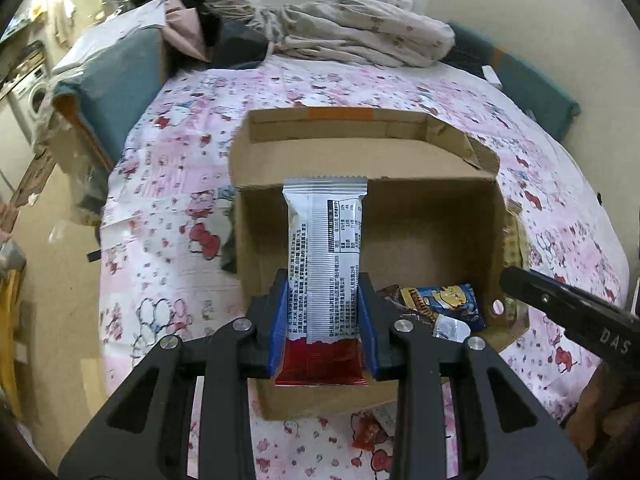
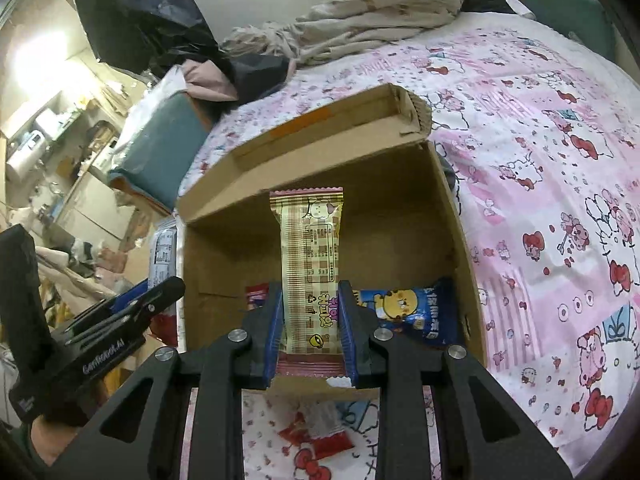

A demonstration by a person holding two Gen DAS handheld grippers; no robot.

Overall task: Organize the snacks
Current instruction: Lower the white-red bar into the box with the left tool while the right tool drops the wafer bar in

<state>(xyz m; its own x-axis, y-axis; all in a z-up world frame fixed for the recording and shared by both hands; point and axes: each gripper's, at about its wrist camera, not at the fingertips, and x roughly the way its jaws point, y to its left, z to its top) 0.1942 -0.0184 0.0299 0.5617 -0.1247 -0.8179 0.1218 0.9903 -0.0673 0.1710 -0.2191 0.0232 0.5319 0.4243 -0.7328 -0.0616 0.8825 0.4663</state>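
Between the left fingers (image 1: 282, 320) stands a long snack packet (image 1: 325, 256), reaching out over the open cardboard box (image 1: 400, 152) on the bed (image 1: 168, 208). Ahead and right of those fingers, two small packets (image 1: 444, 308) lie in the box. Between the right fingers (image 2: 273, 328) sits another packet (image 2: 310, 264), also over the box. Below them a wrapper (image 2: 320, 434) lies on the bed. A heap of bedding (image 1: 360, 28) lies beyond the box.

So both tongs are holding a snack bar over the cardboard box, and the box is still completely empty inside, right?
Not quite. The left tongs do hold a silver-and-red bar and the right tongs a tan checkered bar over the cardboard box, but the box is not empty. The right wrist view shows a blue snack packet already lying inside it.
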